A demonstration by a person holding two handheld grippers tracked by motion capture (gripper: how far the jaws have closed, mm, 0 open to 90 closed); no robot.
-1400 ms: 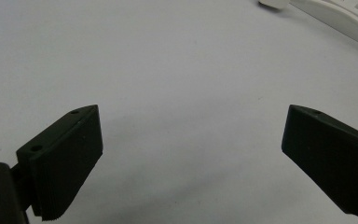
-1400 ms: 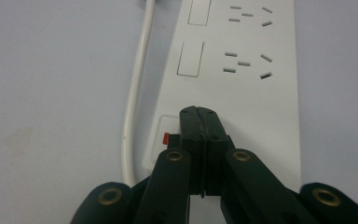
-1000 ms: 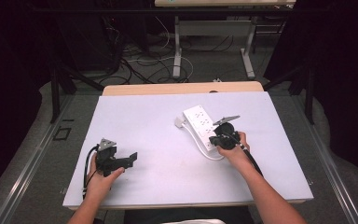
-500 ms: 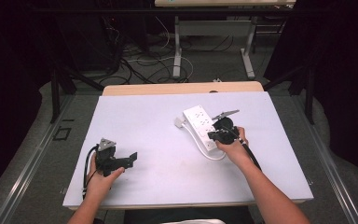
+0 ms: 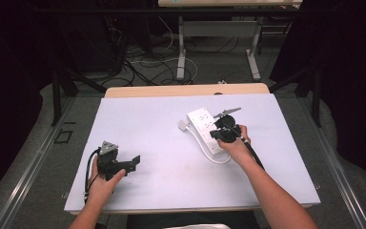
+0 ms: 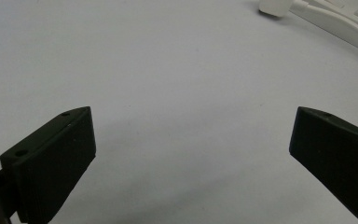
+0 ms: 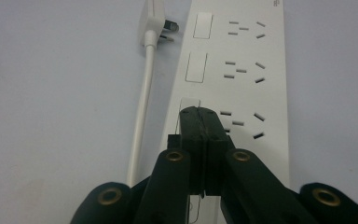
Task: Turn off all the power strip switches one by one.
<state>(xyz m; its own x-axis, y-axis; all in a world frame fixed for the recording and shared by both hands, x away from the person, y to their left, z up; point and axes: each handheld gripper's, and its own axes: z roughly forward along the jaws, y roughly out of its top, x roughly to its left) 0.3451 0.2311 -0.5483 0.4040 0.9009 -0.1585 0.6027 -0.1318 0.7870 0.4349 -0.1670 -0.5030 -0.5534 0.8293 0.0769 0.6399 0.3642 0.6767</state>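
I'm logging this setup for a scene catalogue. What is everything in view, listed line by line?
Power strip: one, white, right of table centre, lying flat.
Plug: one, white, on its cord beside the strip's far end.
Table: one, white top, centre.
Desk: one, pale top, white legs, behind the table.
Floor cables: several, dark and white, under that desk.
Left gripper: one, black, jaws open over bare table.
Right gripper: one, black, jaws shut, tips at a strip switch.

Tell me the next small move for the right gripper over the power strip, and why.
Probably press straight down. The right gripper has its jaws shut, their tips over the third rocker switch of the white power strip; whether they already touch it is unclear. The left gripper waits open.
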